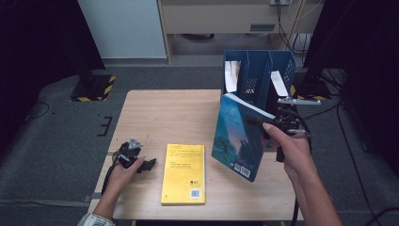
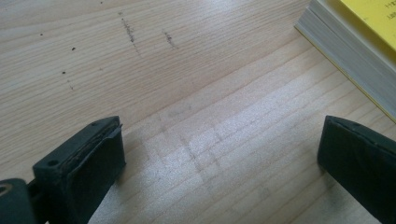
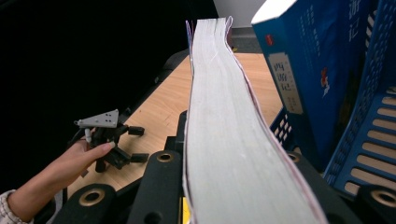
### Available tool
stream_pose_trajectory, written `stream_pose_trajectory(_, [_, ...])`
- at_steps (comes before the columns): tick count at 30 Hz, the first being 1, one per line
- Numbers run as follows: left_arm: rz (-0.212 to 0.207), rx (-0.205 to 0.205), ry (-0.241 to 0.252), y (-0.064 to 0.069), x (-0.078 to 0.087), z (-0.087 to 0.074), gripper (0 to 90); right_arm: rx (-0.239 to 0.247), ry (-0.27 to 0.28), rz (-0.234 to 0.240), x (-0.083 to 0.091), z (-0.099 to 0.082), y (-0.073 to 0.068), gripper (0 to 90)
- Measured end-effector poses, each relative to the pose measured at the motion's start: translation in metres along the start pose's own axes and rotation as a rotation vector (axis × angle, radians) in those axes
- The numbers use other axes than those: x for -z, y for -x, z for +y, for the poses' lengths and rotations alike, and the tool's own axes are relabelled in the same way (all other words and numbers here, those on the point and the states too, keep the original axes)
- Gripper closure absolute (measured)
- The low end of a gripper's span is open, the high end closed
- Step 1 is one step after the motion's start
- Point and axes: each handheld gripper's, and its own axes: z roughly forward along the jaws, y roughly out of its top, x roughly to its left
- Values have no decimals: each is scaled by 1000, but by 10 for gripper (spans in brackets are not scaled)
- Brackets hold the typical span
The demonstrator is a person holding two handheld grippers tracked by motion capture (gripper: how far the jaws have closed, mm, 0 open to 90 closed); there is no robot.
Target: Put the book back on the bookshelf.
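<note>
Blue book up off the table, clamped in my right gripper [image 1: 275, 123].

I hold the blue book [image 1: 237, 139] tilted, just before the blue file rack [image 1: 258, 70]. My left gripper [image 1: 151, 163] rests wide open and empty on the table [image 1: 155, 113] beside the yellow book [image 1: 184, 172].

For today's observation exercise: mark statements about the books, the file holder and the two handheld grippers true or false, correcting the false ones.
1. The right gripper is clamped on the dark blue illustrated paperback book. True.
2. The yellow paperback book stands in the blue plastic file holder. False: it lies flat on the light wooden table.
3. The left gripper holds the yellow book. False: its jaws stand open over bare table.
4. The blue book is lifted and tilted. True.
5. The file holder sits at the table's far right. True.
</note>
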Motion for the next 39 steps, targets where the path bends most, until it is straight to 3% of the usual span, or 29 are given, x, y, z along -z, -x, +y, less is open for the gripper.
stream_pose_trajectory(8, [0,1,7,0,0,-1,0,-22,13,-6,16,18,1,727])
stream_pose_trajectory(18, [-1,3,9,0,0,-1,0,-48,25,-47,32,38,8,727])
stream_pose_trajectory(29, [-5,1,19,1,-1,-1,0,-63,54,-107,35,64,17,727])
stream_pose_trajectory(39, [-2,2,27,2,-1,-2,0,-67,66,-143,38,73,27,727])
